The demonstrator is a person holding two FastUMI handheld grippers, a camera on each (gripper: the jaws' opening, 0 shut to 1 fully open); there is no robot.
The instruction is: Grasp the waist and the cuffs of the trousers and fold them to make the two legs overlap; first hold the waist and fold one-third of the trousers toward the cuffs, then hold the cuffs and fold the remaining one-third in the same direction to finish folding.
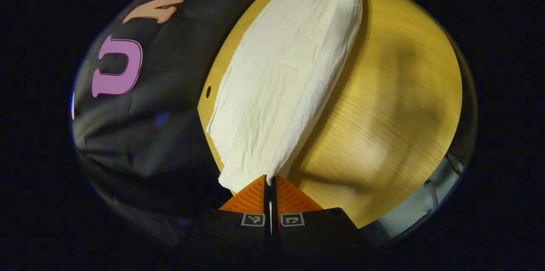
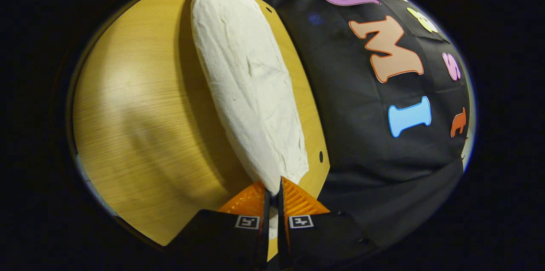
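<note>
On the wooden table (image 1: 383,105) lie the white trousers (image 1: 285,79), stretched out as one long, narrow band with the legs seemingly laid over each other, the cloth lightly creased along its length. In the left gripper view the band runs from the near bottom centre up to the far top edge, lying along the table's left side, close to the edge where the black cloth wall (image 1: 149,113) hangs. Its near end is pinched in the left gripper (image 1: 271,183), whose fingers are drawn almost together with a corner of the fabric caught between them.

In the right gripper view the same trousers (image 2: 249,83) run from near to far along the table's (image 2: 140,113) right side, beside the black cloth wall (image 2: 370,143). The right gripper (image 2: 272,188) has its fingers nearly closed too, the cloth's near end tucked into the thin gap and showing white between them. At the far end of the band, at the top of this view, a small bit of the other gripper shows against the fabric's tip.

Which end is waist and which is cuffs cannot be told. Soft shadows fall across the bare wood beside the trousers, and small dark holes mark the table edge near the wall.
</note>
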